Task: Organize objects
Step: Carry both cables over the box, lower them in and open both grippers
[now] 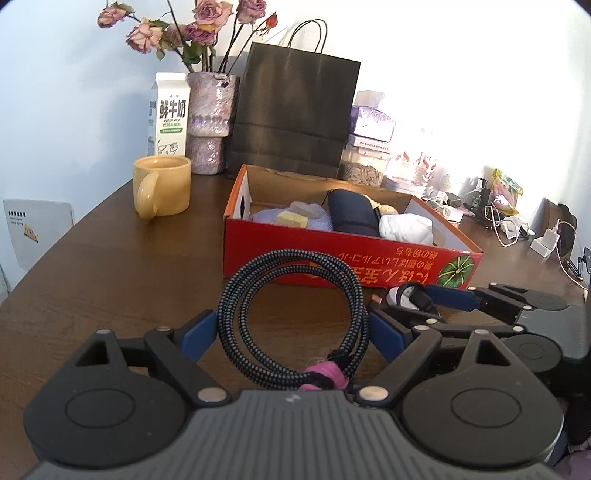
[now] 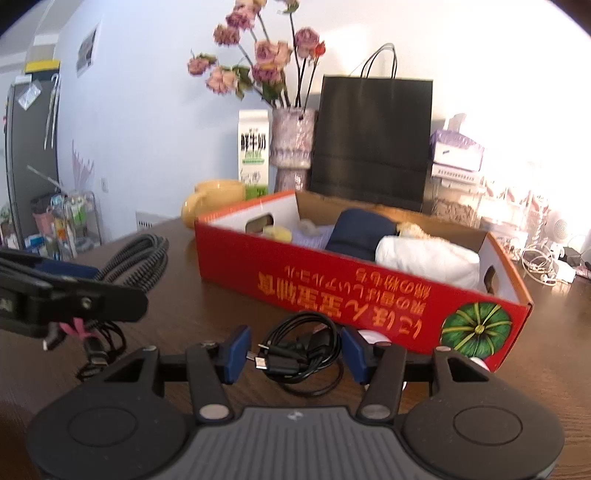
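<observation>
On the brown desk [image 1: 110, 266] a red cardboard box [image 1: 332, 262] stands open, with a green pumpkin printed on its front wall. Inside it lie a dark blue roll [image 1: 352, 214], a white bundle [image 1: 406, 227], a pale lilac cloth [image 1: 317, 219] and a small yellow block [image 1: 291, 218] on top of that cloth.

The left gripper [image 1: 291, 332] sits low in front of the box. Its jaws are spread wide, and a coiled braided cable [image 1: 295, 321], black and blue, stands between them with a pink tie [image 1: 325, 376] around its lower end. The blue pads are beside the coil on both sides; whether they press on it I cannot tell.

The right gripper [image 2: 295, 350] is just to the right of the left one, also near the front wall of the box. Its jaws are partly closed around a thin black cable [image 2: 303, 347] bunched in a loose coil on the desk, its small plugs pointing left. The pads flank the bundle closely, though contact is not clear.

Behind the box stand a yellow mug [image 1: 162, 186], a white milk carton [image 1: 168, 114], a purple vase [image 1: 210, 122] holding 1 bunch of dried roses [image 1: 177, 29], and a black paper bag [image 1: 295, 110]. To the right, tissue boxes [image 1: 371, 118] and a tangle of white chargers [image 1: 517, 229] crowd the far edge.
</observation>
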`<action>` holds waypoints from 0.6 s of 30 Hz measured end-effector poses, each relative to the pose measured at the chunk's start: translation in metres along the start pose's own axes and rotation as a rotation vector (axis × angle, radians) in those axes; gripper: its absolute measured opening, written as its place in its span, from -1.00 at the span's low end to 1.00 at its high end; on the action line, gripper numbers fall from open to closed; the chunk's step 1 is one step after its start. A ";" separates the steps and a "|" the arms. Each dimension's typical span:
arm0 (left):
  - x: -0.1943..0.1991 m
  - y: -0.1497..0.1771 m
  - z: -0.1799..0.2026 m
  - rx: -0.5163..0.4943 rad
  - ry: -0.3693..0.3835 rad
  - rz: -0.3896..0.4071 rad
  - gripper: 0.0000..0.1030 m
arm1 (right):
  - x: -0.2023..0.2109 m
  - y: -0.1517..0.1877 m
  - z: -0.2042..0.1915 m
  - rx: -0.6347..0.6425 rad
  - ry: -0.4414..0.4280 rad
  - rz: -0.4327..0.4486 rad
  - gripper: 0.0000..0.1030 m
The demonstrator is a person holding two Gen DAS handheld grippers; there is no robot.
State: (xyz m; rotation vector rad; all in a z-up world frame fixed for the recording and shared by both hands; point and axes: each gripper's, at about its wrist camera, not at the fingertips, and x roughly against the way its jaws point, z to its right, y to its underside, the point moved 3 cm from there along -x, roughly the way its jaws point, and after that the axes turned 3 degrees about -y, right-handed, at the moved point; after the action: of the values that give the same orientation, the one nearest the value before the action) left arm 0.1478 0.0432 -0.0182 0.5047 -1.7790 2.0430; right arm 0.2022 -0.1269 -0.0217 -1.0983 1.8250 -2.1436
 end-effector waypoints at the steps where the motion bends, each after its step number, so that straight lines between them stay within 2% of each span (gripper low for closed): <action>1: -0.001 -0.002 0.001 -0.003 0.000 0.003 0.73 | 0.002 -0.002 0.001 -0.002 0.005 0.014 0.03; 9: -0.009 -0.031 0.015 -0.015 0.016 0.051 0.73 | 0.014 -0.023 0.017 -0.011 0.038 0.080 0.03; 18: -0.036 -0.068 0.033 -0.015 0.027 0.094 0.73 | 0.003 -0.050 0.042 -0.012 0.073 0.126 0.03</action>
State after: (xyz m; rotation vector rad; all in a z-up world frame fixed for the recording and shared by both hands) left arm 0.2139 0.0166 0.0261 0.3939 -1.8336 2.0868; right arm 0.2422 -0.1496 0.0247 -0.8931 1.8858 -2.1297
